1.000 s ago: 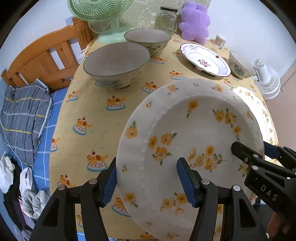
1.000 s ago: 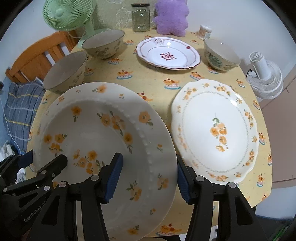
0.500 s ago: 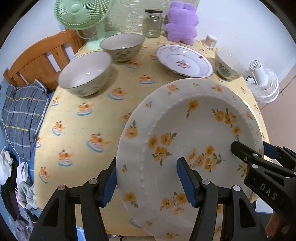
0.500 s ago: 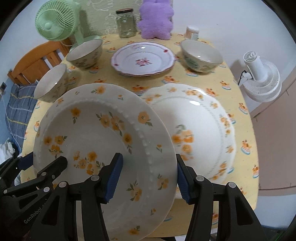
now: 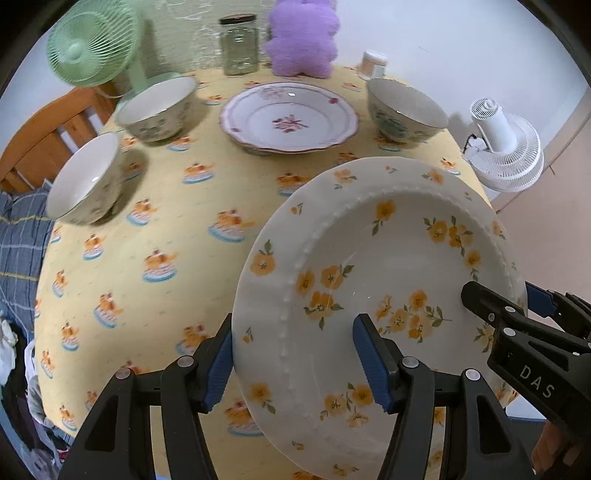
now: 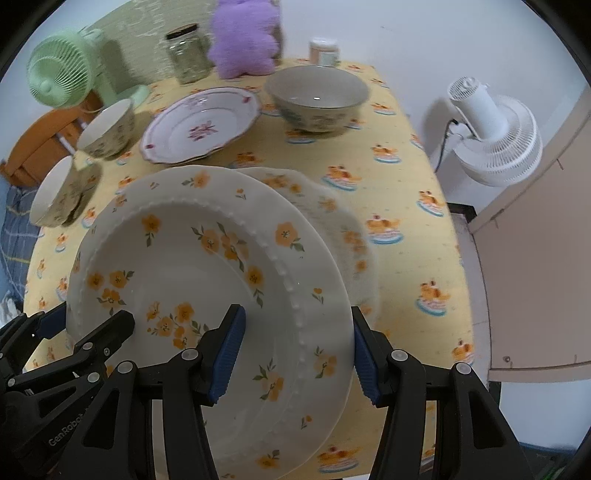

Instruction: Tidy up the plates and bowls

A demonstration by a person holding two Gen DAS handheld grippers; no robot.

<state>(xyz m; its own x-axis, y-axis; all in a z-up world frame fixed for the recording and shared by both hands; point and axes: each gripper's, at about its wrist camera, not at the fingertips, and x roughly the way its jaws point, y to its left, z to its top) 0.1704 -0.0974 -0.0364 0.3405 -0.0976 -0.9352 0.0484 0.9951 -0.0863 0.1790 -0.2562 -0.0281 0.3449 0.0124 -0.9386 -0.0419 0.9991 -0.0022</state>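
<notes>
Both grippers hold one white plate with orange flowers (image 5: 388, 266) (image 6: 192, 266) above the table. My left gripper (image 5: 295, 365) is shut on its left rim, my right gripper (image 6: 295, 350) on its right rim. The plate hangs over a second flowered plate (image 6: 343, 229) lying on the cloth, which it mostly hides. A pink-flowered plate (image 5: 290, 116) (image 6: 201, 125) lies further back. Two bowls (image 5: 159, 109) (image 5: 86, 179) stand at the left and one bowl (image 5: 404, 109) (image 6: 317, 96) at the back right.
The table has a yellow cloth (image 5: 155, 236). A green fan (image 5: 92, 48), a glass jar (image 5: 239, 44), a purple plush toy (image 5: 301, 35) and a small cup (image 5: 373, 64) line the back edge. A white fan (image 6: 495, 136) stands off the table's right side. A wooden bed frame (image 5: 44, 147) stands at the left.
Both grippers have carried the held plate to the right and over the second flowered plate, which is now mostly covered. The bowls and pink plate have not moved.
</notes>
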